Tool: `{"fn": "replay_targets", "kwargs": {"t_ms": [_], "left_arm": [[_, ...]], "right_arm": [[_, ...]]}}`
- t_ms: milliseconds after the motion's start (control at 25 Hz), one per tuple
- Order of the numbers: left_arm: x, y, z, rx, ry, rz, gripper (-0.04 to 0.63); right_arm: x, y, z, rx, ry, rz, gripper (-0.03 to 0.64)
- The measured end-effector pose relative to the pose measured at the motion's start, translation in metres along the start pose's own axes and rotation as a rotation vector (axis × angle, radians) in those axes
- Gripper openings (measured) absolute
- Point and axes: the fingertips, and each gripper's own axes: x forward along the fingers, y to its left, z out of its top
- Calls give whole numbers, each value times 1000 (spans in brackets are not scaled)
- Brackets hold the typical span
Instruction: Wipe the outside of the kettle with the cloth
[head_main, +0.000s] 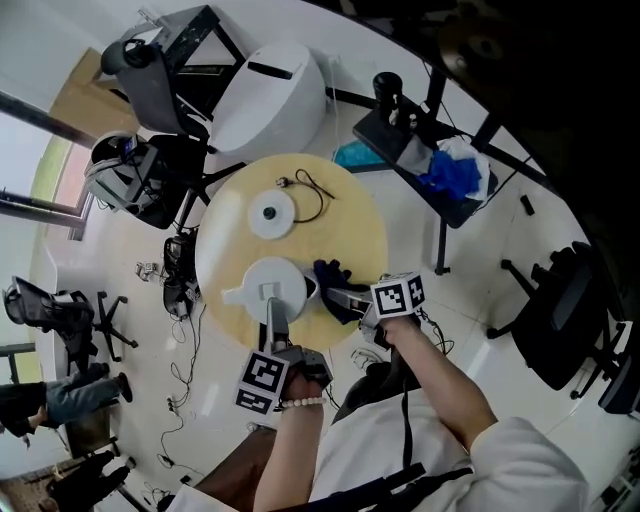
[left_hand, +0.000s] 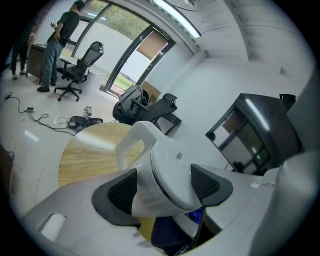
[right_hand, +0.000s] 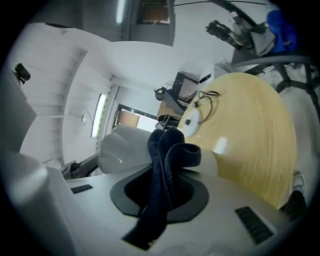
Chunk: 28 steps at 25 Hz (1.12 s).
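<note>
An office-like lab: swivel chairs (head_main: 562, 305), a round wooden table (head_main: 350, 225), cables (left_hand: 52, 123) across the floor (head_main: 470, 290).

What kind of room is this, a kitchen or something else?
Most likely an office or lab workroom, not a kitchen: it has swivel office chairs, tall windows along one wall, and a lone round wooden table on an open pale floor.

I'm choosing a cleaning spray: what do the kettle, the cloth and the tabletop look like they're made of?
Kettle: likely white plastic, smooth with a soft sheen and a moulded handle.
Cloth: dark navy fabric, matte, drooping in soft folds.
Tabletop: pale wood or wood-look laminate, unclear which; grain lines under glossy glare.
</note>
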Motion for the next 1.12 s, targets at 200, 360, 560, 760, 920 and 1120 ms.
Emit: {"fn": "replay_targets", "kwargs": {"t_ms": [200, 360, 560, 760, 920, 1120], "left_arm": [[0, -1, -1, -29, 7, 3, 339], [2, 1, -2, -27, 13, -11, 341], [5, 2, -3, -21, 0, -19, 342], [8, 3, -5, -23, -22, -20, 344], [7, 5, -6, -32, -25, -28, 344], [3, -1, -10, 76, 41, -83, 387]], "right_arm": [[13, -77, -23, 103, 3, -213, 64], [18, -104, -34, 123, 30, -286, 65], [11, -50, -23, 46, 27, -226, 64], [-3, 38, -4, -46, -42, -154, 64], [-10, 80, 6, -56, -83, -116, 66], [-19, 65, 8, -35, -71, -144, 66]]}}
